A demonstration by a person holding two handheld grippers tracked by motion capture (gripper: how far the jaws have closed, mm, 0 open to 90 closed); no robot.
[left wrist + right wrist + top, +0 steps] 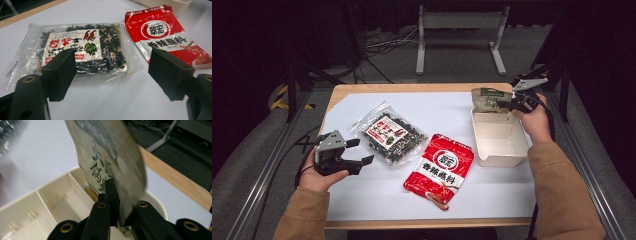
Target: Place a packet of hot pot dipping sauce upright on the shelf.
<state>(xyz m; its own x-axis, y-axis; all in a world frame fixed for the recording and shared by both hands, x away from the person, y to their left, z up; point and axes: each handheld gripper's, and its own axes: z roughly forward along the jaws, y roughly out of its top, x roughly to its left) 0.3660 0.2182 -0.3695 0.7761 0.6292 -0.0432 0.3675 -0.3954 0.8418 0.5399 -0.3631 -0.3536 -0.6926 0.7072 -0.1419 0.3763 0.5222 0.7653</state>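
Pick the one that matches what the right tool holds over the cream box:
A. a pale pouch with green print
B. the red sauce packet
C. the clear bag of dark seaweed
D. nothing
A: the right tool is clamped on the pale pouch with green print, which hangs above the cream box.

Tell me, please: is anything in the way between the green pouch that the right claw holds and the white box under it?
Nothing visible is. The right claw is shut on the green pouch, which hangs over the far end of the white box. The compartments below look bare, and the seaweed bag and red packet lie apart on the table.
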